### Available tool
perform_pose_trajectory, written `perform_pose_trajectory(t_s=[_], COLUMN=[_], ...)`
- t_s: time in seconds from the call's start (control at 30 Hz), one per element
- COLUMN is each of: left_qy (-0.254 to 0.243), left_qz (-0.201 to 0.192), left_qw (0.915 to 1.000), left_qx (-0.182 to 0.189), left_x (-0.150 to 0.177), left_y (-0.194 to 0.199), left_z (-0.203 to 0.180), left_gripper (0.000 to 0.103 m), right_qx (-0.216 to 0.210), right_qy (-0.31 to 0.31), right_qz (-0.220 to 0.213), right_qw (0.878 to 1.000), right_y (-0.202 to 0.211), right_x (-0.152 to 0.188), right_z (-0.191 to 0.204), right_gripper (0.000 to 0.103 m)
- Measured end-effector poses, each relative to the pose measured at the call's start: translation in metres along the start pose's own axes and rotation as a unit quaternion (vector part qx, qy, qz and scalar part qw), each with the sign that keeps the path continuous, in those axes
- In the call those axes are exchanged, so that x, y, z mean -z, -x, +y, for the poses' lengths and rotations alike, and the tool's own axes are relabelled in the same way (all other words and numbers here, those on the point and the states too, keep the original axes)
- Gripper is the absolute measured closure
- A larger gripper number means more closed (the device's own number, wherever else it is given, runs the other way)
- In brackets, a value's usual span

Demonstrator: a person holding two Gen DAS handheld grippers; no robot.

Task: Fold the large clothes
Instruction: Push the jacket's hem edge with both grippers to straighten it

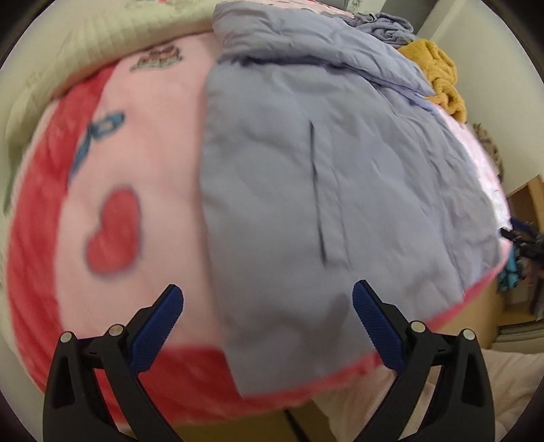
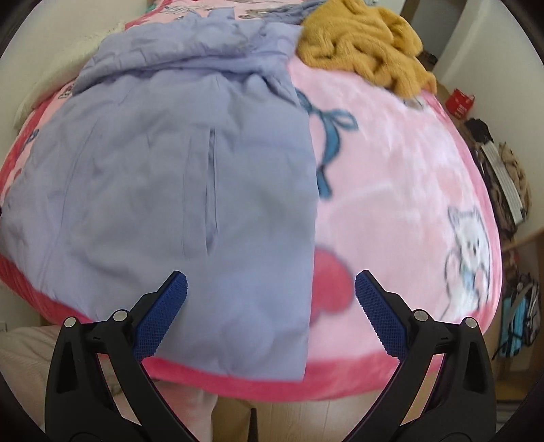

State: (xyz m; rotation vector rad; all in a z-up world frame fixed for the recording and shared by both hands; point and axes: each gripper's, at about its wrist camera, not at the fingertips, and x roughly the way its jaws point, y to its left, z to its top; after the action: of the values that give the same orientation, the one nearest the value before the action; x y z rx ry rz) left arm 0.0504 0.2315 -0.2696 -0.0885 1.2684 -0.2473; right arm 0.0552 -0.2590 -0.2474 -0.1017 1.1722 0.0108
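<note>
A large lavender padded garment (image 1: 323, 190) lies spread flat on a pink blanket (image 1: 142, 163), its hem at the blanket's near red edge. It also shows in the right wrist view (image 2: 176, 190), with a pocket slit down its middle. My left gripper (image 1: 268, 295) is open and empty, hovering above the garment's near left corner. My right gripper (image 2: 272, 282) is open and empty above the garment's near right edge. Both views are blurred.
A mustard knit garment (image 2: 367, 47) lies crumpled at the far right of the blanket (image 2: 391, 176), beside a bunched lavender-grey cloth (image 1: 387, 27). Bags and clutter (image 2: 510, 204) stand along the wall at right. A cream quilt (image 1: 68, 61) lies at the far left.
</note>
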Motion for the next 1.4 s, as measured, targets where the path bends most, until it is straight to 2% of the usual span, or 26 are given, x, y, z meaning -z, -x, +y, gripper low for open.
perform_pose_trajectory(t_s=[0.2,0.33,0.43,0.6,0.77,0.83,0.93,1.07,1.17,1.27,1.33,1.37,1.4], left_qy=[0.050,0.116,0.115,0.153,0.146,0.145,0.145,0.171,0.165,0.174,0.167,0.168,0.172], left_qz=[0.002,-0.004,-0.018,-0.013,-0.017,-0.016,-0.008,0.007,0.015,0.019,0.012,0.009,0.008], left_qw=[0.9987,0.9931,0.9932,0.9877,0.9889,0.9888,0.9883,0.9827,0.9835,0.9821,0.9837,0.9834,0.9824], left_qx=[-0.011,0.018,0.003,0.026,0.023,0.032,0.047,0.071,0.073,0.071,0.066,0.068,0.073], left_x=[0.041,0.056,0.059,0.064,0.064,0.065,0.061,0.055,0.052,0.053,0.053,0.053,0.054], left_y=[-0.009,-0.012,-0.014,-0.028,-0.027,-0.026,-0.032,-0.050,-0.053,-0.051,-0.046,-0.044,-0.043], left_z=[0.004,0.013,0.008,0.007,0.006,0.005,0.002,0.006,0.007,0.005,0.001,0.000,0.001], left_gripper=[0.005,0.005,0.005,0.005,0.005,0.005,0.005,0.005,0.004,0.004,0.005,0.005,0.005], right_qx=[-0.018,-0.030,-0.047,-0.070,-0.076,-0.072,-0.088,-0.136,-0.142,-0.155,-0.167,-0.165,-0.167], right_qy=[-0.017,-0.055,-0.084,-0.094,-0.081,-0.089,-0.125,-0.187,-0.188,-0.187,-0.185,-0.182,-0.178], right_qz=[-0.006,-0.015,-0.017,-0.027,-0.035,-0.033,-0.023,0.007,0.009,0.009,0.011,0.013,0.014], right_qw=[1.000,0.998,0.995,0.993,0.993,0.993,0.988,0.973,0.972,0.970,0.968,0.969,0.970], right_y=[0.000,0.002,0.000,0.000,-0.004,-0.009,-0.020,-0.045,-0.045,-0.043,-0.039,-0.038,-0.036], right_x=[0.040,0.057,0.063,0.061,0.052,0.051,0.052,0.059,0.056,0.056,0.055,0.053,0.053], right_z=[-0.003,-0.008,-0.008,-0.005,-0.001,-0.005,-0.014,-0.027,-0.027,-0.028,-0.027,-0.026,-0.026], right_gripper=[0.008,0.008,0.008,0.008,0.008,0.008,0.008,0.007,0.008,0.013,0.027,0.030,0.039])
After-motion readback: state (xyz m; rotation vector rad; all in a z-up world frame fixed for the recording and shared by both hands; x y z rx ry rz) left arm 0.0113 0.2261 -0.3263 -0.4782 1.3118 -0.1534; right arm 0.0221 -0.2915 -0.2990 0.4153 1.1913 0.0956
